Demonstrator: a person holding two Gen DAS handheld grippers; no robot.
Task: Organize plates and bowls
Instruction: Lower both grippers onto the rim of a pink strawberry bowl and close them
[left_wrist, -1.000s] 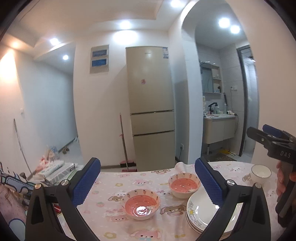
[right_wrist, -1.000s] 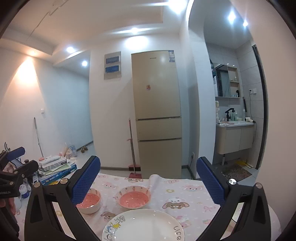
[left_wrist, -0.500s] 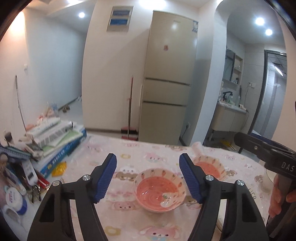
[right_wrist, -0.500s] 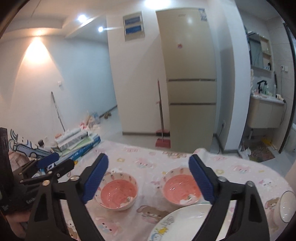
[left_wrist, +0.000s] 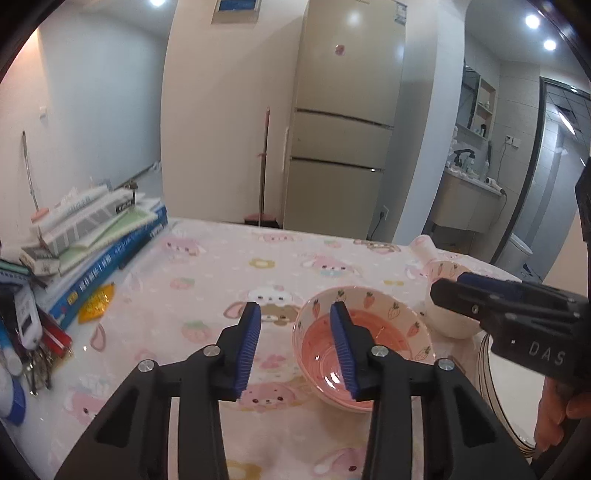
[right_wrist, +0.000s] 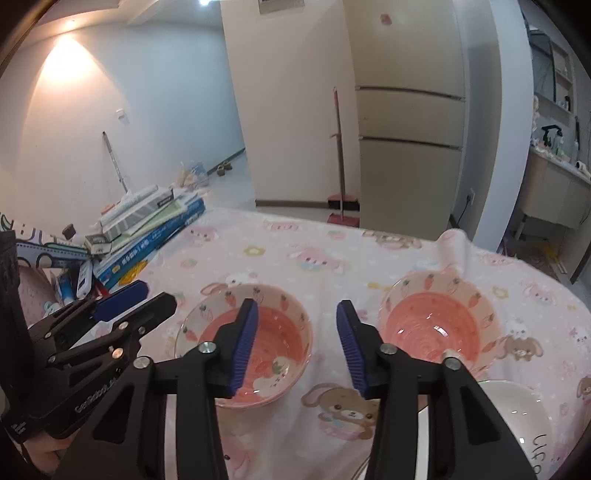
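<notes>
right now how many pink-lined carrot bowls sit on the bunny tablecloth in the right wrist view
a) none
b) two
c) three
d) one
b: the right wrist view shows two, the left pink bowl and the right pink bowl, standing apart on the bunny tablecloth.

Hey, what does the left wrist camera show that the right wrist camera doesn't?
Only the left wrist view shows the yellow packet beside the books, the toilet through the doorway, and the black-rimmed edge of the plate stack. Only the right wrist view shows the far bowl whole, its pink inside facing up, the "Life" lettering on the top plate, and shoes down the hall. Both show the near pink bowl, the stack of books, the fridge and the bunny tablecloth.
</notes>
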